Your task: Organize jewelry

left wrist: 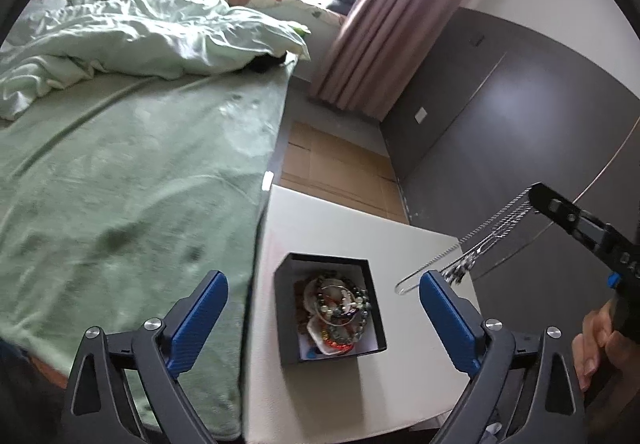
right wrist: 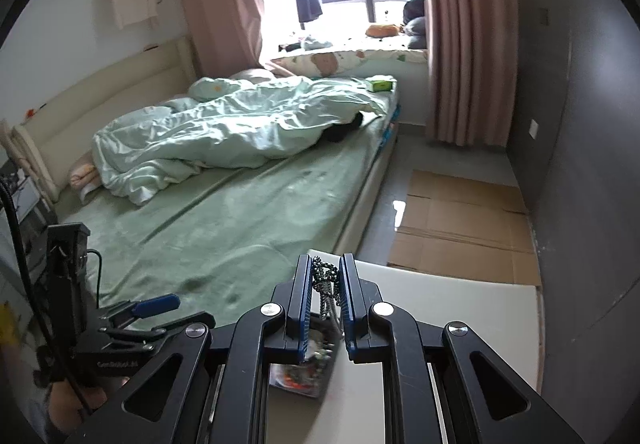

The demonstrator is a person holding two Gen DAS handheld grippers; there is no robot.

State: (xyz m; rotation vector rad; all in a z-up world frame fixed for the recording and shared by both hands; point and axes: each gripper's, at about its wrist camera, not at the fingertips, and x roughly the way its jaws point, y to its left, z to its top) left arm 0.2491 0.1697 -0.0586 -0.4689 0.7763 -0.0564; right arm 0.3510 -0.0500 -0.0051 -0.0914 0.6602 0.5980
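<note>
A black jewelry box (left wrist: pixel 372 328) with a white inside sits on a white table (left wrist: pixel 348 228). It holds several beaded bracelets (left wrist: pixel 340 308) and rings. My left gripper (left wrist: pixel 324 308) is open and empty, its blue fingers (left wrist: pixel 200 320) on either side of the box, above it. My right gripper (right wrist: pixel 325 276) is shut on a silver chain necklace (right wrist: pixel 326 284). In the left wrist view the right gripper (left wrist: pixel 538 196) is high at the right and the necklace (left wrist: pixel 472 244) hangs down from it above the table, to the right of the box. The box (right wrist: pixel 300 376) shows partly below the right fingers.
A bed with a green sheet (left wrist: pixel 132 184) and a rumpled duvet (left wrist: pixel 140 32) runs along the table's left side. Flattened cardboard (left wrist: pixel 340 164) lies on the floor beyond the table. A dark wall (left wrist: pixel 520 116) and pink curtain (left wrist: pixel 384 32) stand to the right.
</note>
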